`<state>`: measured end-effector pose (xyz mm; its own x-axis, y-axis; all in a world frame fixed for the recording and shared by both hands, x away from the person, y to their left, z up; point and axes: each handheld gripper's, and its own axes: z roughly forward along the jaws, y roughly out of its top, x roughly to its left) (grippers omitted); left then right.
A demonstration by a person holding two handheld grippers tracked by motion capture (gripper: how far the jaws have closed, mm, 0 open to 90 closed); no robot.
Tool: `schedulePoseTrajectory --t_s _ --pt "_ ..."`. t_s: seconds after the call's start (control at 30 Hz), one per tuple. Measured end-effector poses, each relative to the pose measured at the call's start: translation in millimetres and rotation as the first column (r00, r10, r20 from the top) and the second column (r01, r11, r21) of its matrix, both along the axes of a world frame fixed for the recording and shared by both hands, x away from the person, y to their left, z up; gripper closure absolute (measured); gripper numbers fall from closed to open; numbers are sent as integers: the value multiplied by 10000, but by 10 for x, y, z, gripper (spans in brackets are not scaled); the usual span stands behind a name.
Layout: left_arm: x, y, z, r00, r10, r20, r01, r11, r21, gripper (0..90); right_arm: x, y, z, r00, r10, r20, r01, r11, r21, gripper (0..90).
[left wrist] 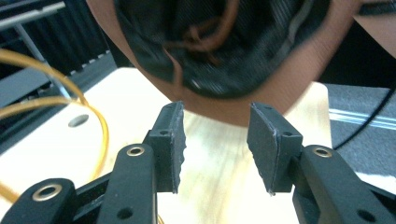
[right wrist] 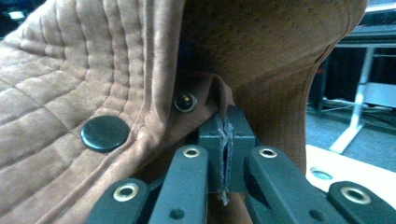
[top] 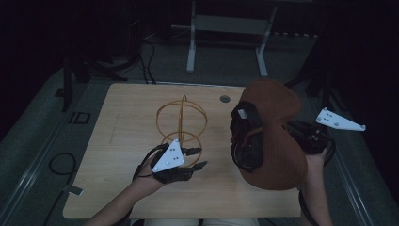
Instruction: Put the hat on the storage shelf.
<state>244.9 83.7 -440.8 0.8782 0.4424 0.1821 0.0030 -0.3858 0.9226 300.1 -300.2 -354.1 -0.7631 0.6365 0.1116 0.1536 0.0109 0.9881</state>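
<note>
Pinching the brown hat (right wrist: 93,93), right gripper (right wrist: 226,140) jaws clamp; left gripper (left wrist: 215,144) gapes.

I work in what looks like a dim lab or recording room. My bench is a plain light wooden table (top: 127,188) with a round cable hole (top: 225,99). It stands on grey carpet (top: 42,141) where loose black cables (top: 61,165) trail. Beyond it rise the white metal legs of another desk (top: 226,42), and everything past that lies in darkness.
</note>
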Motion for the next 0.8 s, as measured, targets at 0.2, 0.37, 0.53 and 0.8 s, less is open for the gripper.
schedulePoseTrajectory --t_s 0.2,0.37,0.53,0.8 --pt "-148 219 -209 9980 594 -195 -592 9982 108 570 175 49 31 9999 -83 -117 90 9985 540 880" --pt "-218 511 -415 9912 1182 -588 -1186 9929 -31 570 304 130 39 9992 -270 -283 283 9986 440 880" --pt "-254 770 -597 9743 2068 -898 -2084 9780 -91 570 441 233 56 9978 -427 -505 449 9980 434 879" --pt "-353 1146 -870 9326 3537 -723 -3557 9344 -165 570 601 432 130 9972 -527 -528 550 9976 432 880"
